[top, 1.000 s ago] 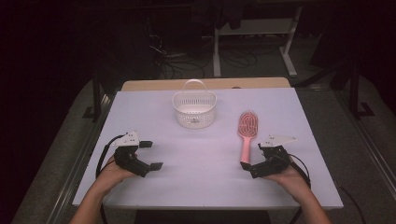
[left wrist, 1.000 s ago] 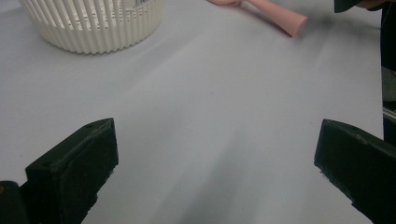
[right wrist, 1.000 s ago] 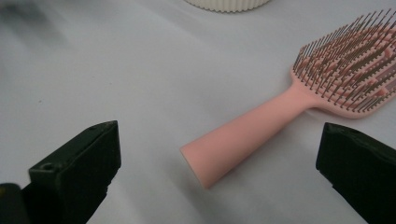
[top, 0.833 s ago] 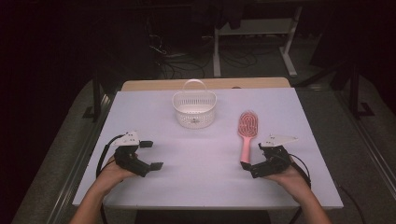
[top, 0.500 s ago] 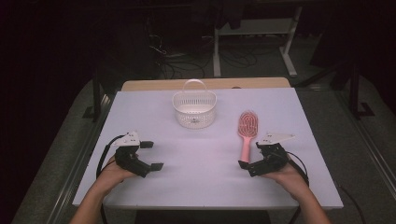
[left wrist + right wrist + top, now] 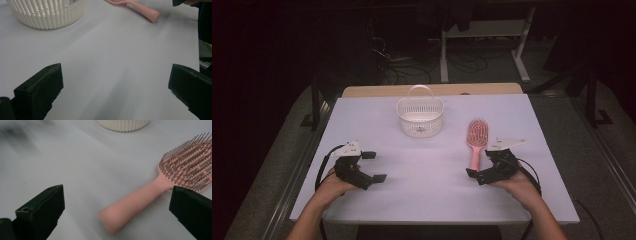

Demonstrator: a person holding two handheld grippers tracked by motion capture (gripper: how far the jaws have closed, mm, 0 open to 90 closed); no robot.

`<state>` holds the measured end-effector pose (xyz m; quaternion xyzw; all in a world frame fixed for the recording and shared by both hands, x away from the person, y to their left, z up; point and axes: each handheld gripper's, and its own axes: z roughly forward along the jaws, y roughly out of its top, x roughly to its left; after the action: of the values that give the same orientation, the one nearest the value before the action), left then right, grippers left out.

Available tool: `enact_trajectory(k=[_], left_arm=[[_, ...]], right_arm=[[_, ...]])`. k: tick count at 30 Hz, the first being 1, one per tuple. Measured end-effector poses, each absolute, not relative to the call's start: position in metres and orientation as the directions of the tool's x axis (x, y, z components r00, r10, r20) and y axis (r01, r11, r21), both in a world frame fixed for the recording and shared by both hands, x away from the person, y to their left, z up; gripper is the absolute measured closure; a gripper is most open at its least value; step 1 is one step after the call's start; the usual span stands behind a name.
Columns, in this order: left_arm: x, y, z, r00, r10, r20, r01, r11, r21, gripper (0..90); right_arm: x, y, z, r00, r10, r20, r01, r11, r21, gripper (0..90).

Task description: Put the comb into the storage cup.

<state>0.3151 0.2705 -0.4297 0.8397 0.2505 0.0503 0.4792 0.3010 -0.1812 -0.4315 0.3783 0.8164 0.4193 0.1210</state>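
As it lines up on the handle, right gripper (image 6: 479, 173) sits nearest, jaws wide, just short of the pink hairbrush (image 6: 476, 141). Left gripper (image 6: 373, 167), also wide, idles well left of the brush. White basket (image 6: 420, 116): beyond, up-left, likely destination.

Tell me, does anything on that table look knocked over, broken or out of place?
Nothing stands out. The white basket stands upright, the pink hairbrush lies flat, bristles up, and intact. Both tools, left and right, are open near the table.
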Motion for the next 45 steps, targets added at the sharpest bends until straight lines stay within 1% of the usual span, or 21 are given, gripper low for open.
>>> enact_trajectory(k=[30, 45], left_arm=[[0.313, 0.268, -0.427, 0.871, 0.469, -0.147, 0.367, -0.422, 0.829, 0.0], [0.313, 0.268, -0.427, 0.870, 0.472, -0.144, 0.366, -0.419, 0.831, 0.0]], right_arm=[[0.323, -0.181, -0.417, -0.679, 0.719, 0.145, 0.523, 0.335, 0.784, 0.0], [0.337, -0.172, -0.412, -0.694, 0.706, 0.144, 0.524, 0.358, 0.773, 0.0]])
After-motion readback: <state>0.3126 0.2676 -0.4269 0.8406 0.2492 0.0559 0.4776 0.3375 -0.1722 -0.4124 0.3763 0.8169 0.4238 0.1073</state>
